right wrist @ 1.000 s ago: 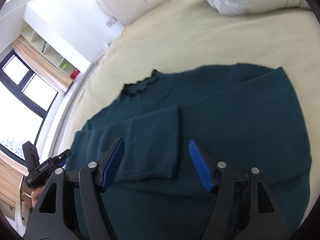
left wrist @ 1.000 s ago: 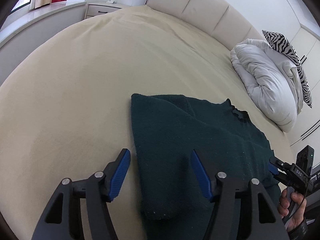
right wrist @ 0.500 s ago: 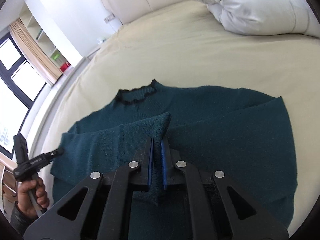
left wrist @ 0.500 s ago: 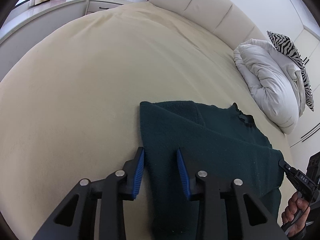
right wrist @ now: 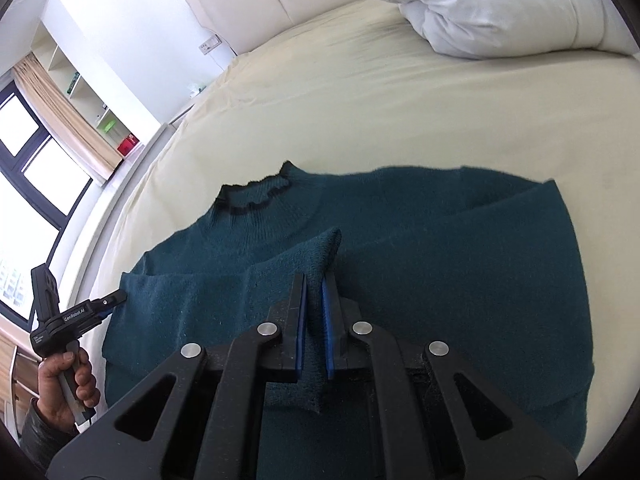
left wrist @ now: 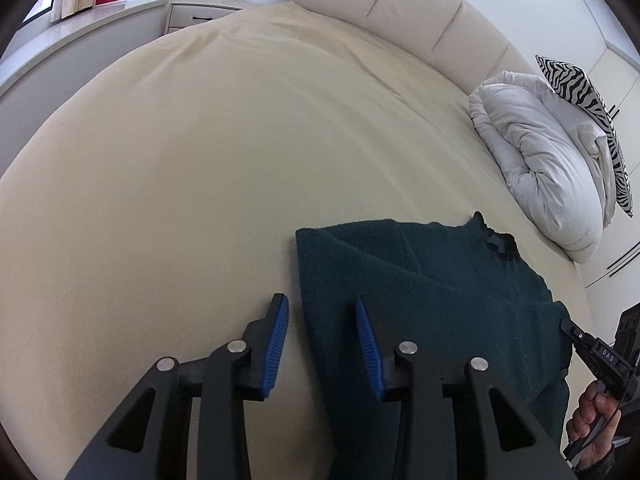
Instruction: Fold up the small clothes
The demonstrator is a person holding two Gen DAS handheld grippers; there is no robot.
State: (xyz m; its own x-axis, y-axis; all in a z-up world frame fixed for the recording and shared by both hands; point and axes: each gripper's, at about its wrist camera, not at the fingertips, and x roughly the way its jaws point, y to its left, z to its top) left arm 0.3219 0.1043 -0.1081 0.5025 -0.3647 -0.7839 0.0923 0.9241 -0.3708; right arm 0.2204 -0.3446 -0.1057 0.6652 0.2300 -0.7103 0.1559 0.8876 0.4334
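Note:
A dark teal knit sweater (right wrist: pixel 440 264) lies flat on the cream bed, collar (right wrist: pixel 256 200) toward the headboard, both sleeves folded over the body. My right gripper (right wrist: pixel 314 320) is shut on the cuff end of the folded left sleeve (right wrist: pixel 316 252). My left gripper (left wrist: pixel 322 336) is part open, its jaws straddling the sweater's left edge (left wrist: pixel 316 312) without clamping it. The sweater also shows in the left wrist view (left wrist: pixel 440 312). The right gripper (left wrist: pixel 592 348) appears there at the far right, and the left gripper (right wrist: pixel 100 308) appears in the right wrist view.
The cream bedsheet (left wrist: pixel 220 160) spreads wide to the left and beyond the sweater. A rolled white duvet (left wrist: pixel 548 160) with a zebra pillow (left wrist: pixel 580 92) lies by the padded headboard (left wrist: pixel 400 4). A nightstand (left wrist: pixel 200 16) and a window (right wrist: pixel 36 152) stand beyond the bed.
My right gripper closed on the sleeve cuff and has stayed shut on it. My left gripper narrowed from wide open and moved forward to straddle the sweater's left edge.

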